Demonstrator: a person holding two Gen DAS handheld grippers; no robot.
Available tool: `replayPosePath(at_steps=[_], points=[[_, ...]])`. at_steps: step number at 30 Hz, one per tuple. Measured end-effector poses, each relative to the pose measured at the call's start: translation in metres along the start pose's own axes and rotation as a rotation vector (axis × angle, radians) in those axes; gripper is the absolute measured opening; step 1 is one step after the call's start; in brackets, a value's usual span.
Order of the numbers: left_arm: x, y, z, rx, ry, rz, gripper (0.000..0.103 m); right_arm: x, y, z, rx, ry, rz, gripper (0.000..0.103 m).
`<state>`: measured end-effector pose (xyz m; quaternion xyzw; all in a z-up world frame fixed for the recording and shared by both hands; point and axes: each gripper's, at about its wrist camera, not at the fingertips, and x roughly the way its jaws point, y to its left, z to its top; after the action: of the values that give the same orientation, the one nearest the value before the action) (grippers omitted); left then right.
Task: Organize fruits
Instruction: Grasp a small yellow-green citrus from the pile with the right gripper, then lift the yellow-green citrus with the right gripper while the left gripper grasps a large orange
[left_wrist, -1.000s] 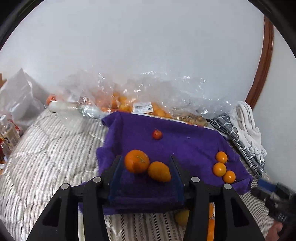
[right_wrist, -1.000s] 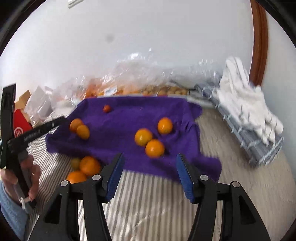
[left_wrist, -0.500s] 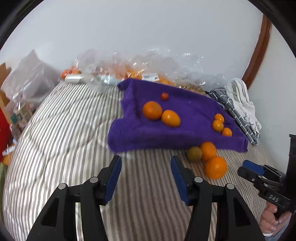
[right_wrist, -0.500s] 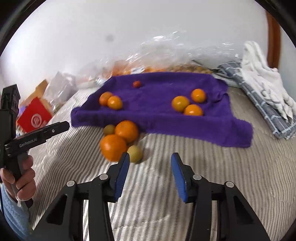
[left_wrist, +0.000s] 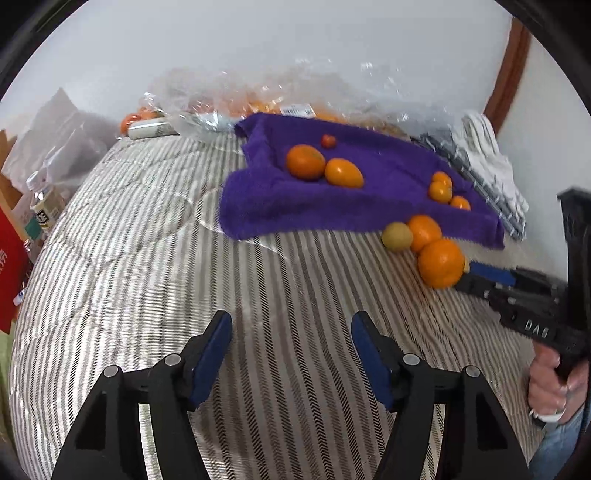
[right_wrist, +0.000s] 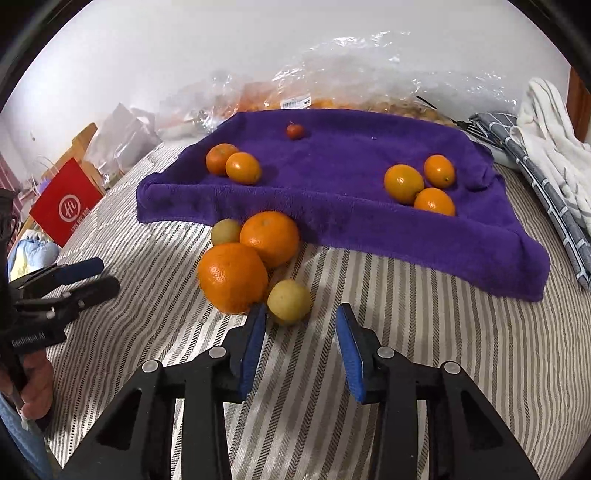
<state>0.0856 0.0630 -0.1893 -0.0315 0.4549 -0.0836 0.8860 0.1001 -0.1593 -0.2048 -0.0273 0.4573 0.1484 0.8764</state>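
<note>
A purple towel (right_wrist: 343, 173) lies on the striped bed and carries two oranges (right_wrist: 236, 164) at its left, three oranges (right_wrist: 417, 184) at its right and a small red fruit (right_wrist: 294, 130) at the back. Off its front edge sit two large oranges (right_wrist: 232, 277), (right_wrist: 270, 238) and two yellow-green fruits (right_wrist: 289, 301), (right_wrist: 226, 231). My right gripper (right_wrist: 301, 323) is open and empty, just short of the nearer yellow-green fruit. My left gripper (left_wrist: 291, 332) is open and empty over bare bedding, left of that pile (left_wrist: 439, 262).
Clear plastic bags of oranges (right_wrist: 314, 96) lie against the wall behind the towel. A grey checked cloth and a white towel (right_wrist: 546, 125) lie at the right. A red bag (right_wrist: 64, 203), a bottle (left_wrist: 44, 210) and clutter stand off the bed's left edge.
Both grippers have pulled back from the towel toward the bed's front. The right gripper has lowered and closed in on the fruit pile, its jaws narrower than a second ago.
</note>
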Motion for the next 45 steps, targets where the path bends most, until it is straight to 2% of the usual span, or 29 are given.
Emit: replayPosePath(at_steps=[3, 5, 10, 13, 15, 18, 22, 24, 29, 33, 38, 41, 45], points=[[0.001, -0.005, -0.001, 0.023, 0.005, 0.005, 0.067, 0.002, -0.001, 0.003, -0.003, -0.001, 0.0, 0.037], [0.002, -0.005, -0.002, 0.028, 0.004, 0.003, 0.068, 0.003, -0.001, 0.003, -0.008, -0.005, 0.002, 0.025], [0.002, -0.005, 0.0, 0.026, 0.008, -0.003, 0.07, -0.002, -0.001, 0.004, -0.016, -0.038, -0.002, 0.025], [0.003, -0.006, 0.0, 0.034, 0.011, 0.001, 0.072, -0.013, -0.011, 0.002, -0.002, -0.067, -0.035, 0.025], [0.005, -0.009, 0.001, 0.049, 0.018, 0.014, 0.075, -0.021, -0.023, 0.0, 0.02, -0.078, -0.055, 0.025], [0.011, -0.017, 0.002, 0.09, 0.038, 0.093, 0.076, -0.029, -0.044, -0.005, 0.067, -0.077, -0.082, 0.025], [0.013, -0.02, 0.001, 0.093, 0.036, 0.097, 0.079, -0.041, -0.069, -0.015, 0.113, -0.098, -0.135, 0.025], [0.011, -0.023, 0.002, 0.087, 0.04, 0.084, 0.078, -0.046, -0.079, -0.019, 0.131, -0.108, -0.144, 0.025], [0.009, -0.049, 0.009, 0.047, 0.034, -0.075, 0.077, -0.055, -0.102, -0.027, 0.184, -0.13, -0.159, 0.025], [0.009, -0.084, 0.013, 0.075, 0.006, -0.135, 0.077, -0.06, -0.114, -0.033, 0.213, -0.133, -0.148, 0.025], [0.025, -0.115, 0.019, 0.091, 0.011, -0.107, 0.077, -0.066, -0.121, -0.042, 0.241, -0.144, -0.119, 0.026], [0.034, -0.119, 0.025, 0.062, 0.008, -0.085, 0.077, -0.068, -0.122, -0.045, 0.253, -0.136, -0.101, 0.026], [0.046, -0.117, 0.028, 0.022, 0.033, -0.067, 0.062, -0.071, -0.123, -0.046, 0.255, -0.152, -0.088, 0.026]])
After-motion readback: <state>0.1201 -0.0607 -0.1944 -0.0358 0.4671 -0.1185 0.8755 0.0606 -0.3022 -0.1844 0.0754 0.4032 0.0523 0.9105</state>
